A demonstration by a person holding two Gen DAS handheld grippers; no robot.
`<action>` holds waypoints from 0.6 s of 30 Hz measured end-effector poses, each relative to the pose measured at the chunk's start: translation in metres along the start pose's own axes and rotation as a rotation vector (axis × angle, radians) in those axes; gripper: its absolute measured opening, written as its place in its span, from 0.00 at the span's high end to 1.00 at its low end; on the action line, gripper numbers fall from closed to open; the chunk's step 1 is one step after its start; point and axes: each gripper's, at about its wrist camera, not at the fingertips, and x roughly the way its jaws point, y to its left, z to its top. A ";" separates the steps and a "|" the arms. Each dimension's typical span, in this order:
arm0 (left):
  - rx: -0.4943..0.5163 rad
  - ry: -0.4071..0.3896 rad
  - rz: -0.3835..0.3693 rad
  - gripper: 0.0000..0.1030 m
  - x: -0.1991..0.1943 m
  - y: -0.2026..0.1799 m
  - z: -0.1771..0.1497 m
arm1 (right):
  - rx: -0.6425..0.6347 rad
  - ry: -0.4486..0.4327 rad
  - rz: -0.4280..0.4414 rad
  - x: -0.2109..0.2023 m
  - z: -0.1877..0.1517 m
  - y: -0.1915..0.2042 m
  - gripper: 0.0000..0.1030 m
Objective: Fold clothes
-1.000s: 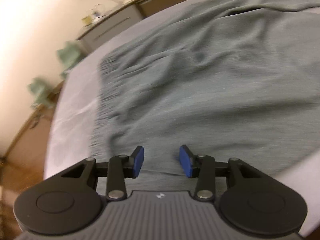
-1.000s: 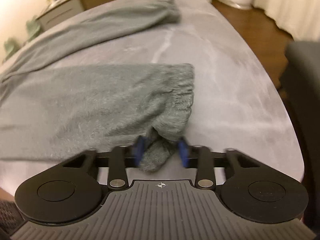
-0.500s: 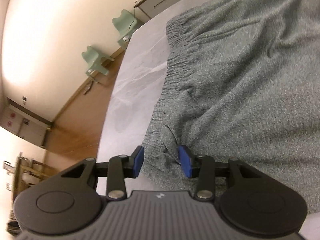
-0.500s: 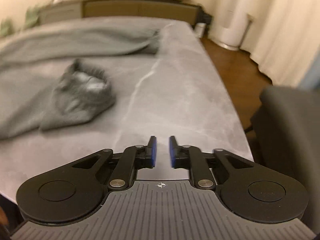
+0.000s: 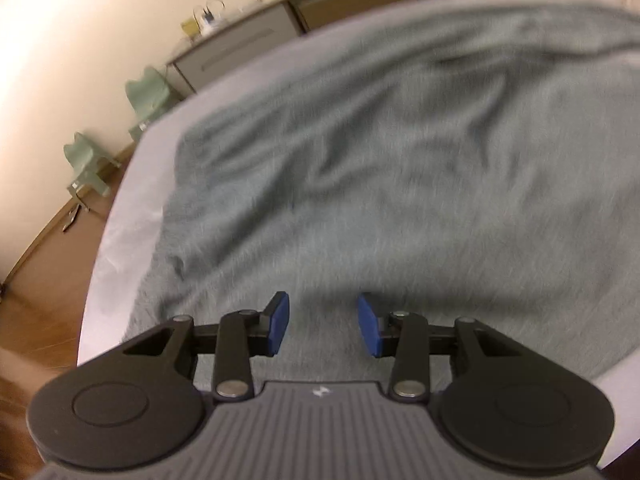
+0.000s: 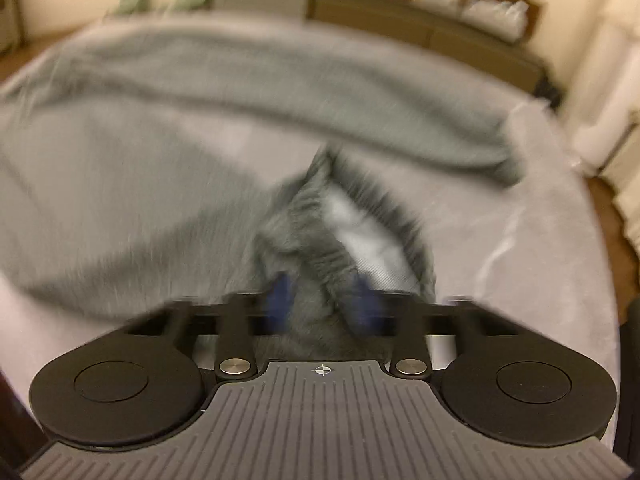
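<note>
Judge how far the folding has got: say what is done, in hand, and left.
Done: nothing folded; the grey garment lies spread on the table. In hand: right tongs surround a leg cuff. Left: left tongs hover open; every fold.

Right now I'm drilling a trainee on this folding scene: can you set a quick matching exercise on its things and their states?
Things:
1. left gripper
2. right gripper
3. far trouser leg
4. small green chairs

States:
A. lies stretched across the table
B. stands off the table, by the wall
C. has a cuff between its fingers
D. open, nothing held

Pairs: 1-D, 2-C, 3-A, 4-B
</note>
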 end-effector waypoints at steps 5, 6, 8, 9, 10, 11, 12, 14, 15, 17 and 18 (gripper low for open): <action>-0.016 0.052 0.151 0.60 0.023 0.032 -0.017 | -0.091 -0.306 -0.100 -0.089 -0.022 -0.020 0.99; -0.018 0.063 0.176 0.60 0.025 0.038 -0.019 | -0.133 -0.299 -0.172 -0.095 -0.038 -0.022 0.99; -0.056 0.078 0.159 0.58 0.025 0.049 -0.017 | -0.214 -0.158 -0.293 -0.080 -0.075 -0.025 0.97; -0.060 0.088 0.166 0.58 0.026 0.051 -0.015 | -0.248 -0.068 -0.343 -0.069 -0.092 -0.028 0.98; -0.046 0.099 0.186 0.57 0.028 0.049 -0.013 | -0.277 0.043 -0.412 -0.057 -0.106 -0.032 0.96; -0.026 0.105 0.203 0.58 0.028 0.046 -0.011 | -0.269 0.121 -0.463 -0.049 -0.117 -0.039 0.94; -0.009 0.109 0.215 0.58 0.028 0.041 -0.008 | -0.167 0.108 -0.468 -0.058 -0.118 -0.052 0.94; 0.019 0.112 0.227 0.61 0.027 0.031 -0.004 | 0.039 0.081 -0.476 -0.075 -0.122 -0.079 0.89; 0.021 0.106 0.226 0.61 0.025 0.028 -0.005 | 0.151 0.051 -0.456 -0.084 -0.122 -0.092 0.80; 0.013 0.085 0.223 0.61 0.023 0.025 -0.005 | 0.430 -0.095 -0.295 -0.107 -0.116 -0.112 0.73; 0.001 0.066 0.215 0.61 0.018 0.024 -0.002 | 0.555 -0.156 -0.202 -0.116 -0.113 -0.120 0.65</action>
